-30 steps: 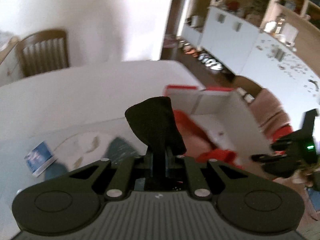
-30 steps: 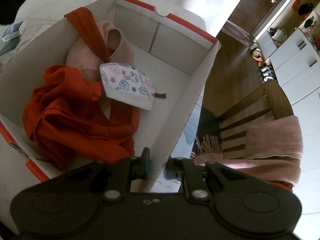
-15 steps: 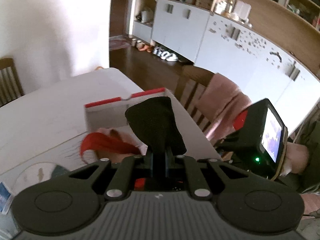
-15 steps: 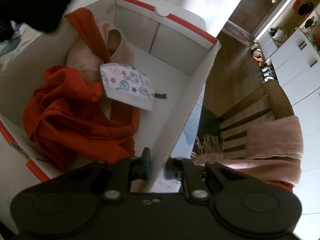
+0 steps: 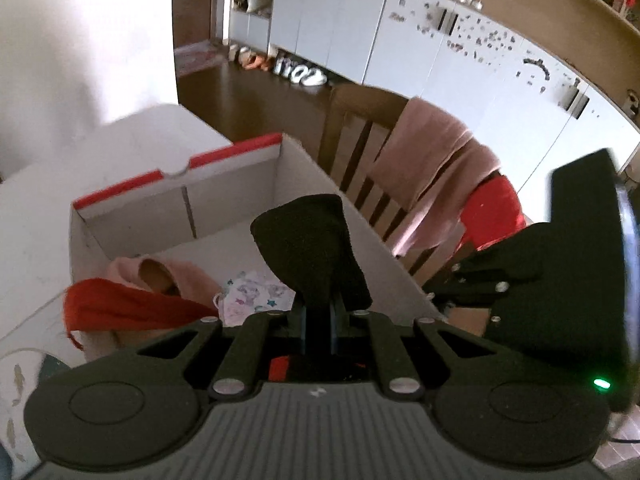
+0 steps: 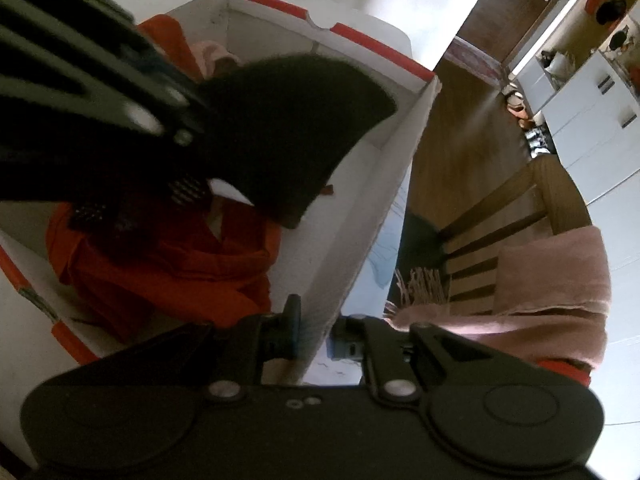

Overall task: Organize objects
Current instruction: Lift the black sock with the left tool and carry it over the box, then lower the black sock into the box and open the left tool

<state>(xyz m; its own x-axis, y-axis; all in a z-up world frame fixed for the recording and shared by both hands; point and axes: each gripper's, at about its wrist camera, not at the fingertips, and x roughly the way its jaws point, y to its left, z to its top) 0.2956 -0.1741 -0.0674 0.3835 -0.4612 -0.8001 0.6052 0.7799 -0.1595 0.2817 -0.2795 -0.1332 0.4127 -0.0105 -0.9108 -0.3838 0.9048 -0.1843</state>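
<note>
Left tool (image 6: 192,148) blurred, cut by frame edge; black cloth (image 6: 292,136) hides patterned pouch beneath.

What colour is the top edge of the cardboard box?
Red, on the cardboard box rim; clearest in the left wrist view.

The left wrist camera sits just behind the left gripper (image 5: 318,312) and looks down and forward, over the open box (image 5: 132,196) toward the chair (image 5: 360,136) and white cupboards (image 5: 360,20) far behind. The right wrist camera sits just behind the right gripper (image 6: 316,320), right at the box (image 6: 360,216) wall, and looks steeply down into it, with the floor and chair (image 6: 500,232) beside. Both views are very close and share the box inside, the chair and the black cloth (image 6: 288,120)
</note>
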